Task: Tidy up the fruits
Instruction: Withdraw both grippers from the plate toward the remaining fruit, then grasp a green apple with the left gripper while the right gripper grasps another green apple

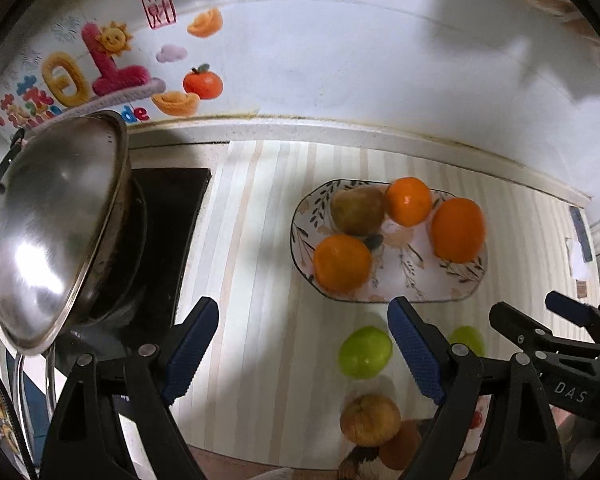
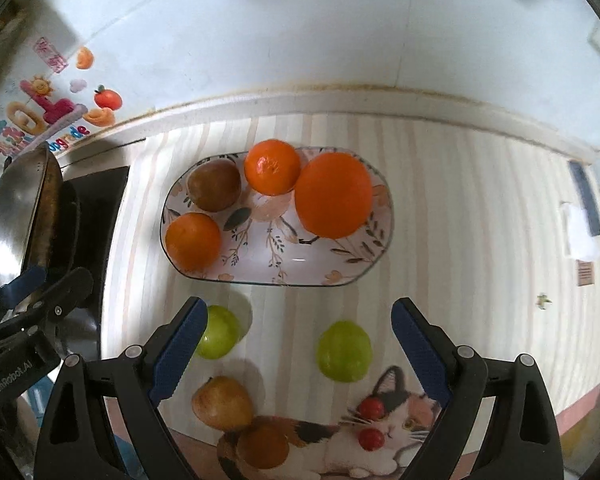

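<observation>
A floral oval plate (image 2: 300, 268) (image 1: 428, 292) on the striped counter holds a large orange (image 2: 332, 196), two smaller oranges (image 2: 272, 166) (image 2: 192, 242) and a brownish fruit (image 2: 214, 186). Nearer me lie two green fruits (image 2: 344, 350) (image 2: 218, 338), a yellow-brown fruit (image 2: 222, 402) and an orange fruit (image 2: 262, 446). My right gripper (image 2: 296, 350) is open and empty above the loose fruits. My left gripper (image 1: 304, 350) is open and empty, left of a green fruit (image 1: 364, 352).
A steel wok lid (image 1: 48, 232) leans on a black stove (image 1: 168, 220) at the left. A wall with colourful stickers (image 1: 100, 68) runs behind the counter. A cat picture (image 2: 380, 432) covers the mat's near edge. The right gripper shows in the left wrist view (image 1: 548, 320).
</observation>
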`<state>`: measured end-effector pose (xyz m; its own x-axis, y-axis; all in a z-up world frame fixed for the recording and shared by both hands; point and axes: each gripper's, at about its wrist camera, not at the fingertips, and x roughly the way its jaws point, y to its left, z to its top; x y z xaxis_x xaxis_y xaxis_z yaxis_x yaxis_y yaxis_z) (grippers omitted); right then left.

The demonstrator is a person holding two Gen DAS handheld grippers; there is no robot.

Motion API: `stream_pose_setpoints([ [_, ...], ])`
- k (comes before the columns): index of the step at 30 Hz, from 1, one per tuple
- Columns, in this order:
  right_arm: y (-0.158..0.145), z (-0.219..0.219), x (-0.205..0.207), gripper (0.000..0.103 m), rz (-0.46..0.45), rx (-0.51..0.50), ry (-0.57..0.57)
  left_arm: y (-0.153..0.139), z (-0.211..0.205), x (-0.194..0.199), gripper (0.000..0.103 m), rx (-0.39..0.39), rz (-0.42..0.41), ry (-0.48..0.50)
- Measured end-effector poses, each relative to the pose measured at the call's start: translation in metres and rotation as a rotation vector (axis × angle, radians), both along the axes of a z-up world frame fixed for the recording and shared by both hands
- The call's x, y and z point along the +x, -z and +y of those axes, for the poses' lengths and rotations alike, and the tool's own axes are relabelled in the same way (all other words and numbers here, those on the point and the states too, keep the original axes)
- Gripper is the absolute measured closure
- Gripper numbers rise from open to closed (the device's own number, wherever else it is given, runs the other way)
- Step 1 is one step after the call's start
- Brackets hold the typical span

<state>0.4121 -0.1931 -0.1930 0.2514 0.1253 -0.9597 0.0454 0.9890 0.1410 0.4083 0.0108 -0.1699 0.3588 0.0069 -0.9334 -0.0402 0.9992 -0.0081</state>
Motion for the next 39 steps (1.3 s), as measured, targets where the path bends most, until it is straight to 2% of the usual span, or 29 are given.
stream_pose_setpoints([
  [9,-0.046,0.001,-0.055,0.008,-0.097,-0.012,0.04,-0.036,-0.011,-0.045,0.017,0.001,-0.092,0.035],
  [15,-0.067,-0.002,-0.079,0.008,-0.146,-0.015,0.064,-0.053,-0.008,-0.063,0.017,-0.008,-0.126,0.04],
  [23,-0.082,-0.002,-0.095,0.008,-0.169,0.013,0.074,-0.053,-0.009,-0.071,0.017,-0.027,-0.127,0.045],
  [26,-0.069,-0.007,-0.092,0.008,-0.136,0.033,0.086,-0.039,-0.01,-0.063,0.016,-0.049,-0.085,0.055],
  [28,-0.052,-0.014,-0.088,0.008,-0.095,0.053,0.1,-0.026,-0.012,-0.056,0.008,-0.052,-0.057,0.061],
  [36,0.034,-0.045,-0.07,0.008,0.064,0.115,0.179,0.054,-0.027,-0.023,0.008,-0.071,0.136,0.068],
  [39,0.062,-0.052,-0.062,0.008,0.107,0.124,0.196,0.084,-0.037,-0.01,0.008,-0.055,0.212,0.08],
])
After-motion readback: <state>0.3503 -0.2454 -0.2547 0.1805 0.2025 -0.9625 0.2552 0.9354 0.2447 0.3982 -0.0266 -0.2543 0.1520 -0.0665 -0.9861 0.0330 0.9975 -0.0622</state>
